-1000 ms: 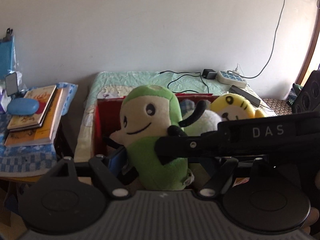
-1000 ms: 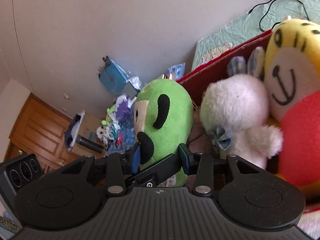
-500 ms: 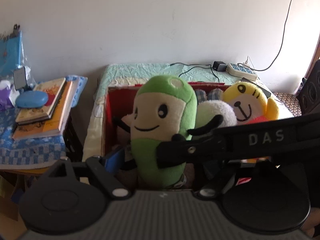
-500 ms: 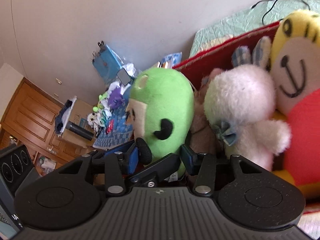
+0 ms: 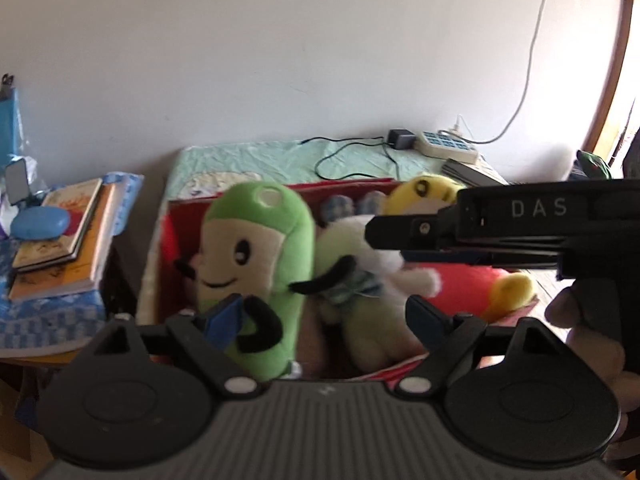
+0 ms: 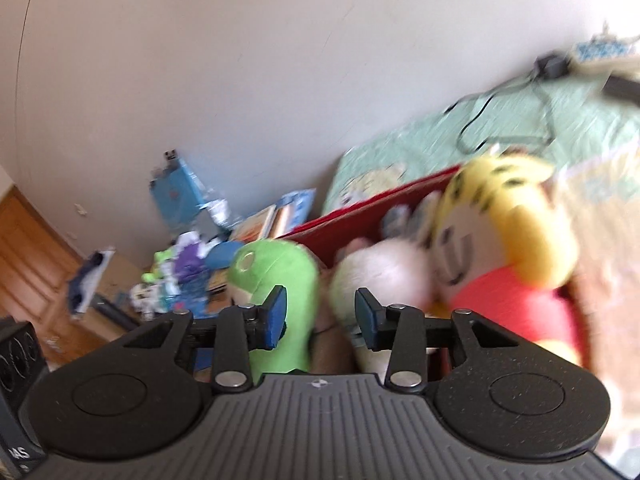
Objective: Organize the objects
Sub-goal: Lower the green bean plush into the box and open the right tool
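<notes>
Plush toys fill a red box (image 5: pixel 276 189) that stands on a bed with a pale green cover (image 5: pixel 280 160). Green plush toy (image 5: pixel 260 272) stands upright at the 9 o'clock end of the box in the left wrist view, with its smiling face turned to about 8 o'clock. Just beside it, at its 3 o'clock side, sits a white plush toy (image 5: pixel 368 280), and they touch each other. A yellow plush toy (image 5: pixel 424 192) with a red body is further to 3 o'clock in the same box.

The left gripper (image 5: pixel 324 320) is spread wide. Its blue pad on the 9 o'clock side lies at the front of the green toy, near the black arm, but I cannot tell if it really touches. The other finger is apart from the toys.

The right gripper (image 6: pixel 320 314) is also spread, and nothing is between its pads. In the right wrist view the green plush toy (image 6: pixel 280 280) is behind the finger on the 9 o'clock side and the white plush toy (image 6: pixel 384 276) behind the other one. This view is blurred. In the left wrist view the right gripper crosses the picture from 3 o'clock, over the white and yellow toys, and a hand (image 5: pixel 592 344) holds its handle.

At 9 o'clock of the bed, a stack of books (image 5: pixel 60 240) lies on a blue checked cloth (image 5: pixel 48 320). A power strip (image 5: pixel 448 146) with cables lies at the far end of the bed, at about 1 o'clock.
</notes>
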`<state>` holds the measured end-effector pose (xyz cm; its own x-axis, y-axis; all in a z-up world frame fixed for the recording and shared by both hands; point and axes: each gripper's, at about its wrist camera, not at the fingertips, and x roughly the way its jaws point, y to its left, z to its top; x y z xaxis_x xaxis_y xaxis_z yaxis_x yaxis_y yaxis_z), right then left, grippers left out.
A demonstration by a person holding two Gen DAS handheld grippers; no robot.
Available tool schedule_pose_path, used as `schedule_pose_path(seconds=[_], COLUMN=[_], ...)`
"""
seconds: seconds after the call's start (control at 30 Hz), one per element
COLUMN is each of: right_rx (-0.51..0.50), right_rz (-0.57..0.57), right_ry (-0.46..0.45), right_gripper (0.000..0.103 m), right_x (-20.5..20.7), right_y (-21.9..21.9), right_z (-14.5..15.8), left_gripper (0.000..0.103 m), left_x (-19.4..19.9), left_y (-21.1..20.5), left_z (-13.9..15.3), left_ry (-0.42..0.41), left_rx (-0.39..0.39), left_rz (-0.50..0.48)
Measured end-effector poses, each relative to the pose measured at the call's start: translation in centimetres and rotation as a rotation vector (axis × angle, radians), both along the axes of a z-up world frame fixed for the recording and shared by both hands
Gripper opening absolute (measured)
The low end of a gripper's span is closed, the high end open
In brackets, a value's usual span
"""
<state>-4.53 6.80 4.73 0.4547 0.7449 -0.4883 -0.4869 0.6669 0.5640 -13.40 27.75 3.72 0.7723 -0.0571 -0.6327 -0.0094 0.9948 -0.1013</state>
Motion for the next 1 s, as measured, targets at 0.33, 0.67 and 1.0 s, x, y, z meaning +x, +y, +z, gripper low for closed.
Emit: schedule_pose_path(seconds=[0.33,0.67,1.0], right_rx=[-0.071,-0.145,-0.160], right_rz=[-0.146,-0.127,-0.095], right_ry=[-0.034,-0.058,-0.052], right_gripper=[0.042,0.042,0.042], right_x=[-0.7,-0.4,-0.5], right_y=[-5.7,-7.3,-7.7], right_z=[0.1,0.0,-0.1], left_gripper=[0.093,0.094,0.094], left_x=[1.6,2.8,3.2], left_y=[-3.9,-6.2,-6.8], left_z=[0.2,0.3,0.1], left_ry=[0.064,0.183,0.229], left_rx=[0.093,0.123,0.128], left_rz=[0.022,0.136,0.219])
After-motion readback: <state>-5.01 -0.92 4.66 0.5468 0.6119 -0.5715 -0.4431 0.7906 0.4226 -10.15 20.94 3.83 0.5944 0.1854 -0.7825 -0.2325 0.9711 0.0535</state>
